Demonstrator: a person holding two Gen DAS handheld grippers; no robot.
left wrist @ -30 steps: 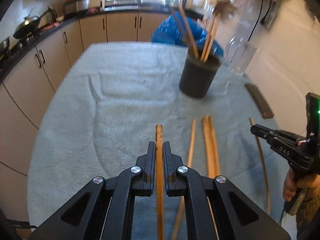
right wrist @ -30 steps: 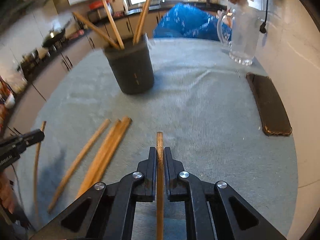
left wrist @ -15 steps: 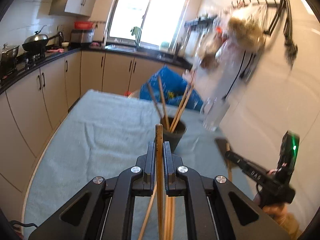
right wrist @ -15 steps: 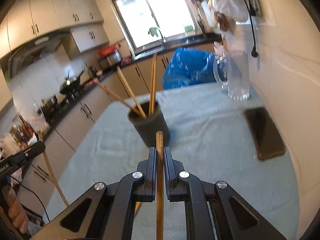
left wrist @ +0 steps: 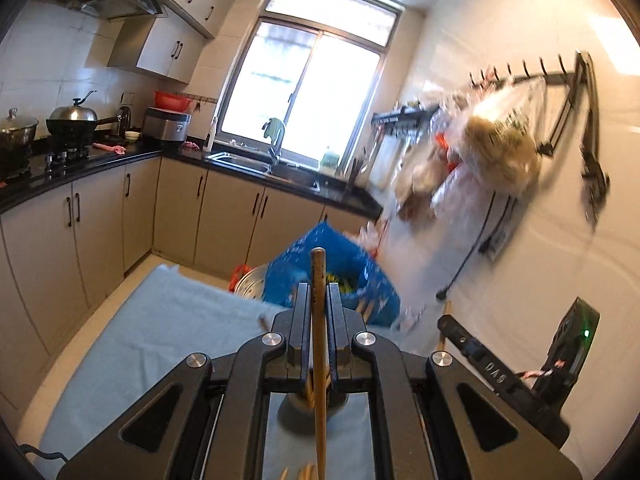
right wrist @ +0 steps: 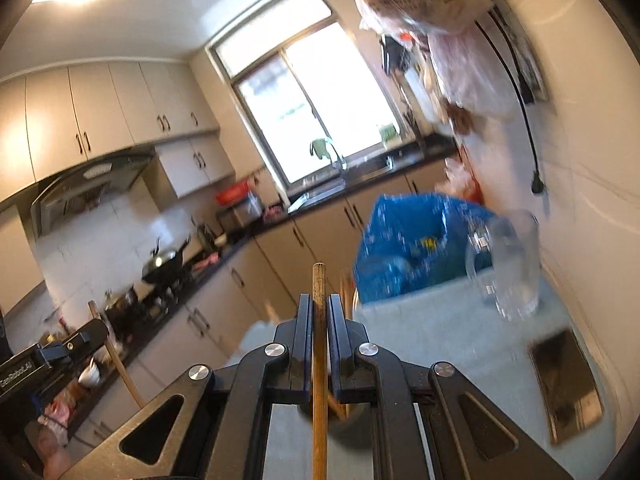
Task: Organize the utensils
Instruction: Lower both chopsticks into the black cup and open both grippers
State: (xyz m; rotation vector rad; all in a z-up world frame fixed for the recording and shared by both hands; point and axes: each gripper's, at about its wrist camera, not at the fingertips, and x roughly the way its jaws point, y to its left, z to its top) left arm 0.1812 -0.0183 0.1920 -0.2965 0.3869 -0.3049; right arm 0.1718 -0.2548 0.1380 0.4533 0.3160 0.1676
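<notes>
Grippers both clamped: left gripper pinches a chopstick; right gripper grips another chopstick, holder underneath.

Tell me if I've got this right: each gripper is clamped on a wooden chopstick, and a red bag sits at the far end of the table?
Nearly. The bag is blue, as the right wrist view shows. Both the left gripper and right gripper are indeed clamped on a chopstick each.

brown wooden chopstick, blue bag, pale blue tablecloth
</notes>
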